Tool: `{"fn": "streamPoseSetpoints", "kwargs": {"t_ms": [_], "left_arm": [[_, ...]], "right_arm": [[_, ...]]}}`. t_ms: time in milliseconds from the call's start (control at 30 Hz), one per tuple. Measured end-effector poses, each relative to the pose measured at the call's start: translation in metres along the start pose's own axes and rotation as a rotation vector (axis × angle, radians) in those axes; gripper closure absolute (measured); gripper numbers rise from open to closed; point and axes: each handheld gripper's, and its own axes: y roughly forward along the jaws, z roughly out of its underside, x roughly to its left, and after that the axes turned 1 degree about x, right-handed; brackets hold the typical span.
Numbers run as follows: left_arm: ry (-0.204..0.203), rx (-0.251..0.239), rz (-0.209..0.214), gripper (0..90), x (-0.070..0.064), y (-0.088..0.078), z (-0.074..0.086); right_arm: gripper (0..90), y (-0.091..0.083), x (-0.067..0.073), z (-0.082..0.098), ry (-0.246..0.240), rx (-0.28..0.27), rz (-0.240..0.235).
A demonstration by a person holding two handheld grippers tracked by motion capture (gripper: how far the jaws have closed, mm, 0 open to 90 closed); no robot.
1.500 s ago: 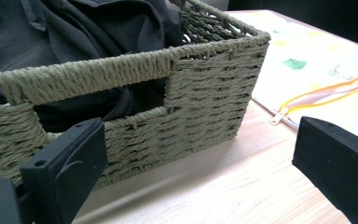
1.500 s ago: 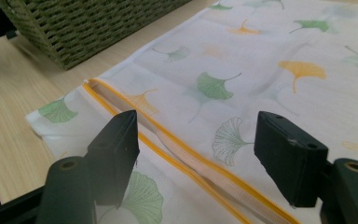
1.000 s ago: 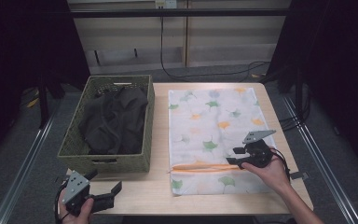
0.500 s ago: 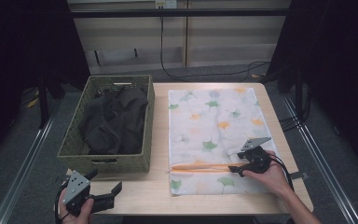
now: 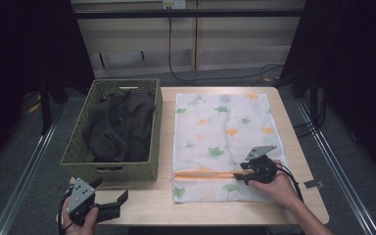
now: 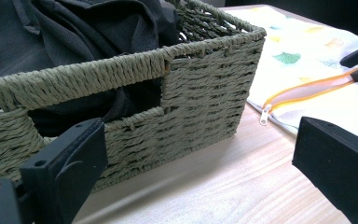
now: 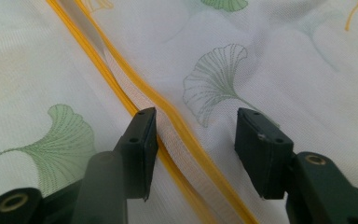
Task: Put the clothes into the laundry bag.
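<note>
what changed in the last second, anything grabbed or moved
The right gripper came down onto the bag at its orange zipper; its jaws have just been closing, one edge of the zipper between them, nothing pinched yet. The left gripper, the basket and the dark clothes stayed put.

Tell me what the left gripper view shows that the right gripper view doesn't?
Left gripper view: a woven basket holding dark clothes, the wooden table, and the zipper's pull.
Right gripper view: a close look at the right gripper, jaws apart astride one edge of the orange zipper.
Both: the leaf-print mesh bag.
</note>
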Motion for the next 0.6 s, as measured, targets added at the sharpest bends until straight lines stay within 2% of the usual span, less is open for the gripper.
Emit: {"fn": "streamPoseSetpoints", "kwargs": {"t_ms": [167, 267, 400, 500, 533, 567, 600], "left_arm": [[0.004, 0.0, -0.003, 2.6, 0.0006, -0.0006, 0.0], [0.001, 0.0, 0.001, 2.6, 0.0006, -0.0004, 0.0001], [0.001, 0.0, -0.006, 2.6, 0.0003, -0.0009, 0.0001], [0.011, 0.0, -0.01, 2.6, 0.0008, -0.0015, 0.0], [0.01, -0.003, -0.009, 2.5, 0.0008, -0.0016, -0.0001], [0.009, -0.004, -0.006, 2.5, 0.0009, -0.0015, -0.0002], [0.009, -0.001, -0.008, 2.4, 0.0009, -0.0015, -0.0003]], "right_arm": [[68.5, 0.0006, -0.0041, -0.0021, 0.032, -0.004, -0.006], [72.6, 0.0009, -0.0027, -0.0029, 0.036, -0.001, 0.005], [76.0, 0.0012, -0.004, -0.0034, 0.052, -0.009, -0.024], [82.2, -0.0011, -0.0052, -0.0039, 0.066, -0.021, -0.025], [82.9, -0.0015, -0.0063, -0.0039, 0.066, -0.043, -0.046], [86.0, -0.0033, -0.0059, -0.0041, 0.077, -0.044, -0.037], [87.3, -0.004, -0.0063, -0.0043, 0.074, -0.054, -0.055]]}}
